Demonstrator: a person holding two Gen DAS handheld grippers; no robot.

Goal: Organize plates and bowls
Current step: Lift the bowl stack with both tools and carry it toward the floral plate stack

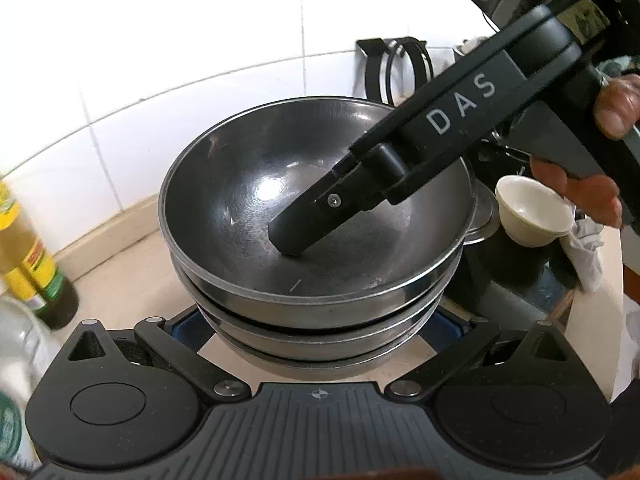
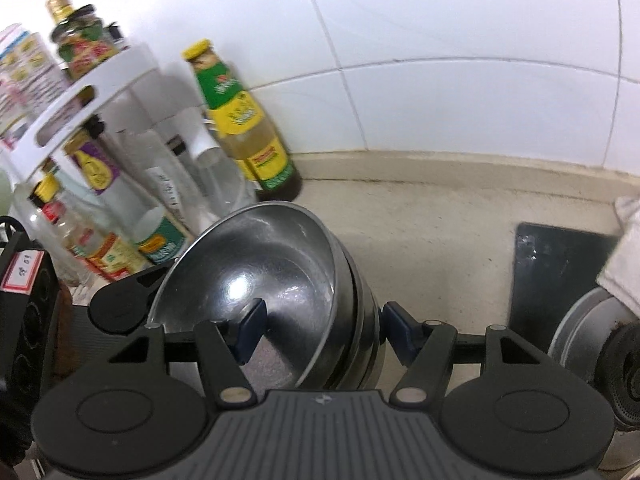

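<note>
Found the stack of steel bowls (image 1: 304, 344) sitting on the worktop (image 2: 420, 232) right in front of the left tool (image 1: 318, 322), tucked between its two fingers. Had that tool spread wide around the lower bowls, blue pads (image 1: 182, 326) just beside the metal on either side. Honestly couldn't tell whether squeezing or only sitting close.

Caught the right tool (image 2: 324, 332) coming in from the upper right of the left one, gripped by the right hand (image 1: 580, 188). Straddled the rim of the stack: one finger (image 1: 304, 228) dipped down inside the top bowl (image 1: 240, 200), the other outside against the stacked walls. Looked released rather than clamped, with the inner pad (image 2: 252, 328) well off the bowl's inner wall and only the outer pad (image 2: 400, 336) sitting close to the stack.

Around it, seen from the right tool:
- spotted a yellow-capped bottle (image 2: 240, 116) ahead and to the left, near the tiled wall (image 2: 440, 40)
- noticed a white rack (image 2: 80, 92) loaded with jars and more bottles further left
- saw a black panel (image 2: 560, 272) off to the right, with a whitish cloth (image 2: 624, 256) at its far edge

From the left tool, picked out a small white cup (image 1: 532, 216) to the right of the stack, just beyond the bowls and below the right hand. Also glimpsed a black wire holder (image 1: 396, 68) behind the stack, up against the wall.
</note>
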